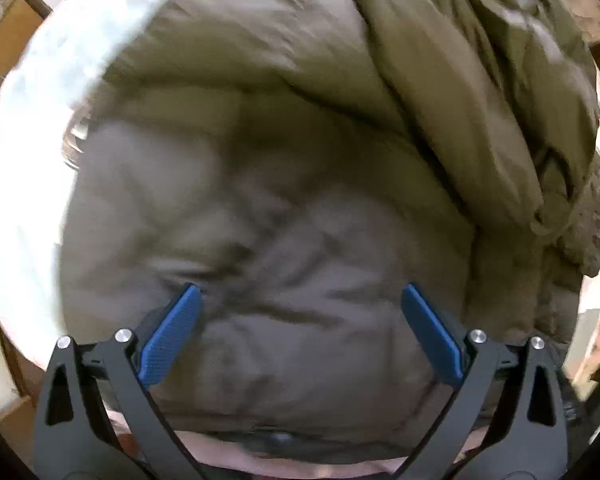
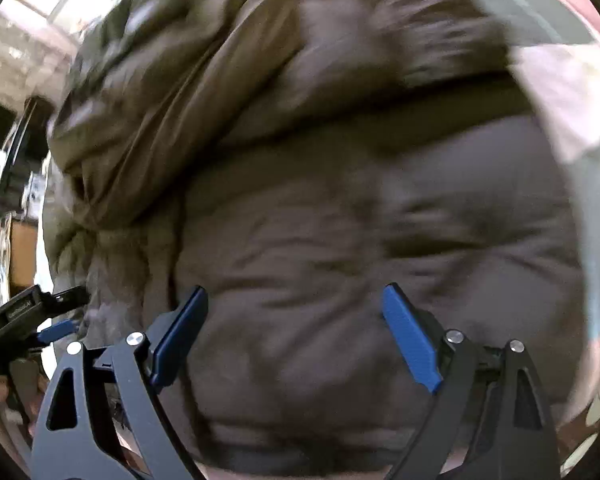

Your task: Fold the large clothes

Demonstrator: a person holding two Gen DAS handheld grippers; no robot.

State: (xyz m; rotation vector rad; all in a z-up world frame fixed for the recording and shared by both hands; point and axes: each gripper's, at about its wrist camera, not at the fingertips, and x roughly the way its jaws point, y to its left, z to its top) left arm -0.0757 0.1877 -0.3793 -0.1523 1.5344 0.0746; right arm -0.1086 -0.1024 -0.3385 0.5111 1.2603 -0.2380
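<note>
A large olive-brown puffer jacket (image 1: pixel 300 184) lies bunched on a pink and white bedsheet (image 1: pixel 28 168) and fills the left wrist view. My left gripper (image 1: pixel 302 292) is open just above its quilted body, with nothing between the blue pads. The jacket (image 2: pixel 340 220) also fills the right wrist view, with a folded part lying across its top. My right gripper (image 2: pixel 296 292) is open over the quilted panel and holds nothing. The left gripper (image 2: pixel 60 330) shows at the left edge of the right wrist view, beside the jacket's side. Both views are motion-blurred.
The bedsheet (image 2: pixel 560 92) shows around the jacket. Wooden furniture (image 1: pixel 8 36) stands at the far left of the left wrist view. Shelves and a cardboard box (image 2: pixel 22 248) stand past the bed's left side in the right wrist view.
</note>
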